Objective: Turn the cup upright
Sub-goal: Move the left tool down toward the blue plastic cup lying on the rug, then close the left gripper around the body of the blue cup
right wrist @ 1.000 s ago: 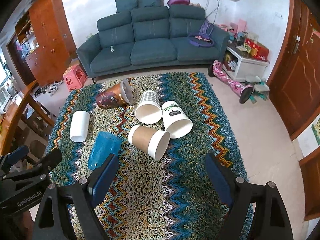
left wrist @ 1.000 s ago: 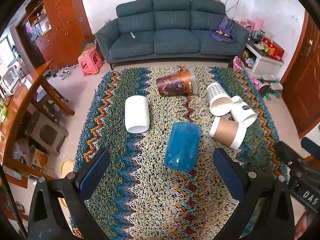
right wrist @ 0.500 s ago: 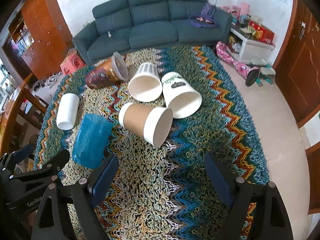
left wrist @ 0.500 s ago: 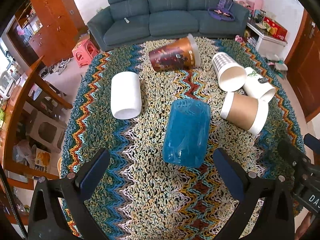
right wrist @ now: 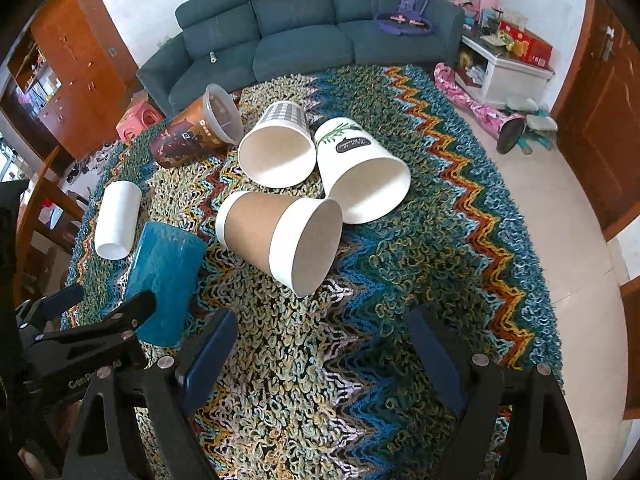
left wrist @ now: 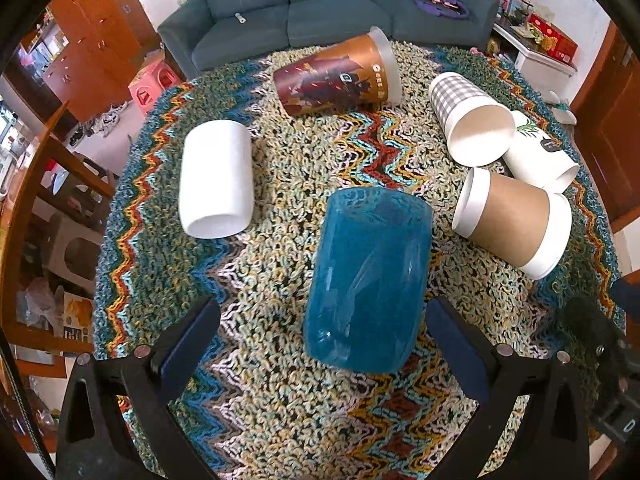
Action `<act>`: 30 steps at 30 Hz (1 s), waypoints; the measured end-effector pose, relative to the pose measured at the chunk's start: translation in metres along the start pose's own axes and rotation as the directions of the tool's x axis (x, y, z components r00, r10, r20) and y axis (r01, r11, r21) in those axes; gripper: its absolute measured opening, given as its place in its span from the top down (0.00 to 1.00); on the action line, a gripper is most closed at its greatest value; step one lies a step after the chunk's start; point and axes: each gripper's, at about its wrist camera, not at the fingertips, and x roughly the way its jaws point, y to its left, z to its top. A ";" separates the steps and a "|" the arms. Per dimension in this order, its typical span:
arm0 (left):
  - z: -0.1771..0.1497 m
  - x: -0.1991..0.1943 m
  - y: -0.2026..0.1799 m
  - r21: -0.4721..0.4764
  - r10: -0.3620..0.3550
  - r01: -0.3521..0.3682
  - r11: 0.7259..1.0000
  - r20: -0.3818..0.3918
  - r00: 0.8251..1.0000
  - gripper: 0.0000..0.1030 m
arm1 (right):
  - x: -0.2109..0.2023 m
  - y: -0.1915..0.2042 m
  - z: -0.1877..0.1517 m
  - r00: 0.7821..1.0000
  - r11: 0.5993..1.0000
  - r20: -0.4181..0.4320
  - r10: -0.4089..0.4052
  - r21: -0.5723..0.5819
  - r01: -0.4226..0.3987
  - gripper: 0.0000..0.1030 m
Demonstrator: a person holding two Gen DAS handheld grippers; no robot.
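The left tool [left wrist: 322, 334] hangs with its fingers spread wide on either side of the blue cup [left wrist: 366, 278], which lies on its side on the zigzag rug [left wrist: 280, 408] (no contact that shows). The right tool [right wrist: 320, 344] is spread too, empty, with the brown paper cup [right wrist: 276, 234] lying just ahead, mouth toward it. Beyond lie a white cup [left wrist: 216, 178], a checked cup [right wrist: 278, 148], a leaf-printed cup [right wrist: 360, 168] and a tall printed cup [left wrist: 338, 78], all tipped over. A sofa [right wrist: 304, 40] stands behind.

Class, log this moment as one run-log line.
left hand-held gripper: open, astride blue cup | right hand-held gripper: open, empty | six cups: lying down
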 end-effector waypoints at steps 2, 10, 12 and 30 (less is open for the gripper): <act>0.002 0.007 -0.003 0.010 0.003 -0.002 1.000 -0.009 1.000 0.01 | 0.005 0.000 0.000 1.000 1.000 -0.009 0.004 0.001 -0.004 0.15; 0.007 0.027 -0.011 0.031 -0.024 0.025 0.999 -0.060 0.998 0.01 | 0.018 -0.002 -0.002 0.999 1.000 -0.044 0.013 0.010 -0.012 0.15; 0.009 0.030 -0.013 0.043 -0.024 0.027 0.999 -0.068 0.997 0.02 | 0.019 -0.004 -0.001 0.999 1.000 -0.047 0.015 0.015 -0.014 0.15; 0.009 0.036 -0.011 0.010 -0.092 0.093 0.996 -0.085 0.992 0.26 | 0.020 -0.009 -0.009 0.997 0.999 -0.070 0.022 0.040 -0.019 0.15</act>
